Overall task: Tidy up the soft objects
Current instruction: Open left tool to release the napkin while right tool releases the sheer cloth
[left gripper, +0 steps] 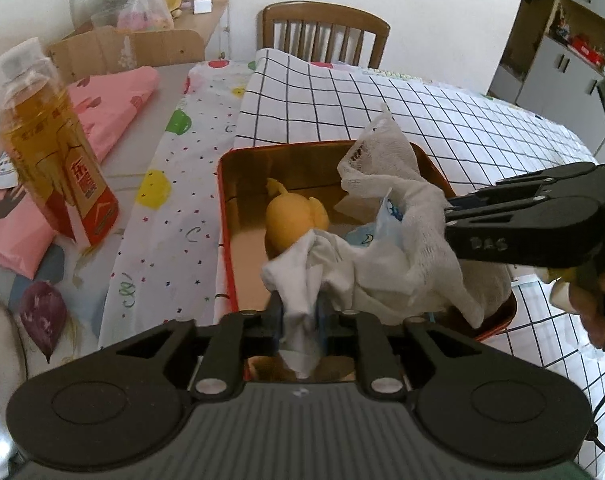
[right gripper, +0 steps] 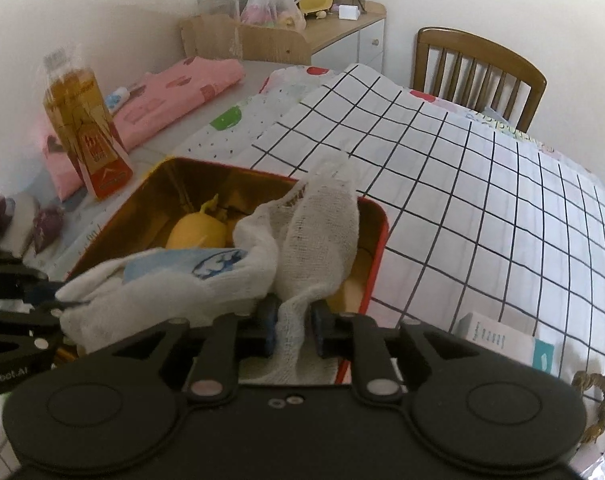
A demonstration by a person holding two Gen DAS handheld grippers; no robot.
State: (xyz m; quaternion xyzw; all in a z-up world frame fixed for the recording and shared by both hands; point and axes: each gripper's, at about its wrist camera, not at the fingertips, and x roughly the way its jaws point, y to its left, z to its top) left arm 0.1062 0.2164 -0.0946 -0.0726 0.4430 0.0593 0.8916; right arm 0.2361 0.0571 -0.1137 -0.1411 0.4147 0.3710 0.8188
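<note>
White gauzy cotton cloth, crumpled and open-weave, ran between the two tools. One bunched end passed between the blue pads of the left gripper, the other between the pads of the right gripper. In both wrist views the fabric filled the narrow gap and brushed the pads on each side. Whether either pair was still clenching it or had let go could not be told.

The cloth sagged over the near part of a red rectangular tin with a gold inside and draped onto its near rim, with one corner standing up. It looked very light, limp and a little grippy, so it would fold wherever it was unsupported. A pinch on a gathered bunch would hold better than one on a single edge.

Deeper in the tin lay a yellow rounded plush toy, squashy and easy to nudge. To the left stood a clear plastic bottle of amber drink. Beyond spread a white table cover with a black grid, then a wooden slat-back chair.
</note>
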